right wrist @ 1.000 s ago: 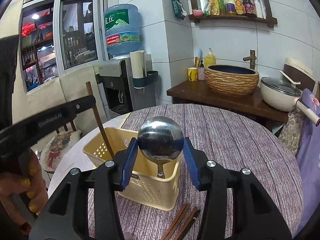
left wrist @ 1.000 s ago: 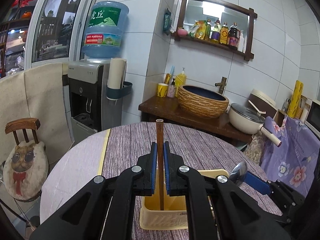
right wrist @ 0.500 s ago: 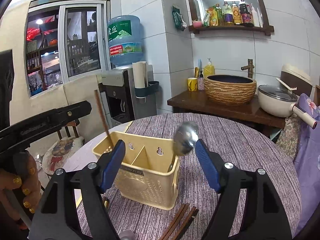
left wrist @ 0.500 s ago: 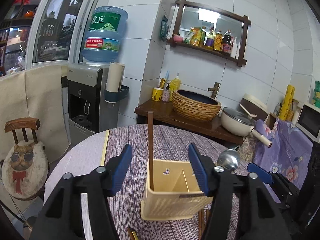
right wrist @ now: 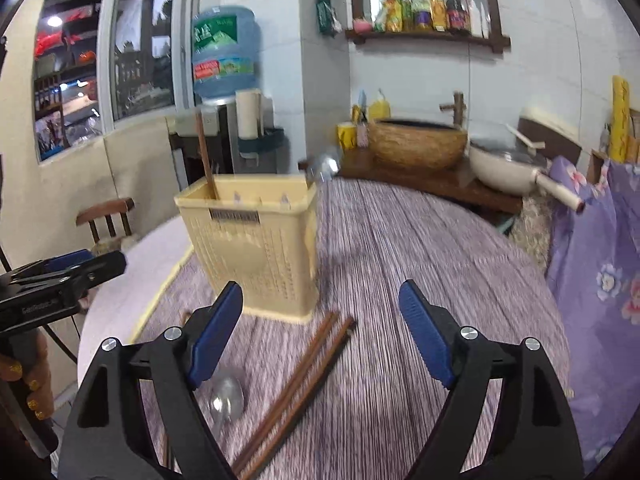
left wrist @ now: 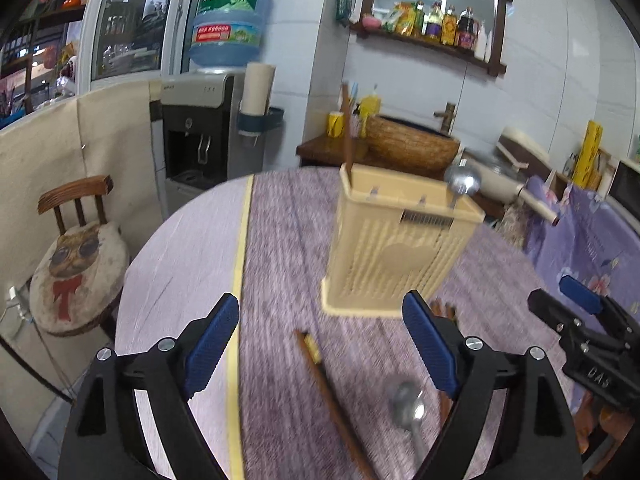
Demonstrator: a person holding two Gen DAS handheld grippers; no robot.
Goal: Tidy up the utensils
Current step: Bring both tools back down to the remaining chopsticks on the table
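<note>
A cream utensil basket [left wrist: 400, 248] [right wrist: 256, 248] stands on the round table. A brown chopstick [left wrist: 347, 132] [right wrist: 205, 156] stands in its left end and a steel spoon [left wrist: 462, 182] [right wrist: 326, 168] in its right end. My left gripper [left wrist: 320, 344] is open and empty, in front of the basket. My right gripper [right wrist: 320, 340] is open and empty too. On the table lie a chopstick [left wrist: 332, 392], another spoon [left wrist: 408, 408] [right wrist: 226, 400] and a pair of chopsticks [right wrist: 300, 384].
The table [left wrist: 280, 240] has a purple striped cloth with a yellow tape line [left wrist: 240, 280]. A chair with a cat cushion [left wrist: 76, 272] stands to the left. A water dispenser [left wrist: 200, 120], a woven basin [right wrist: 416, 144] and a pan [right wrist: 508, 168] are behind.
Both grippers opened, letting go of the chopstick and the spoon, which now stand in the basket. Both have pulled back and lower, so the utensils lying on the table show.
</note>
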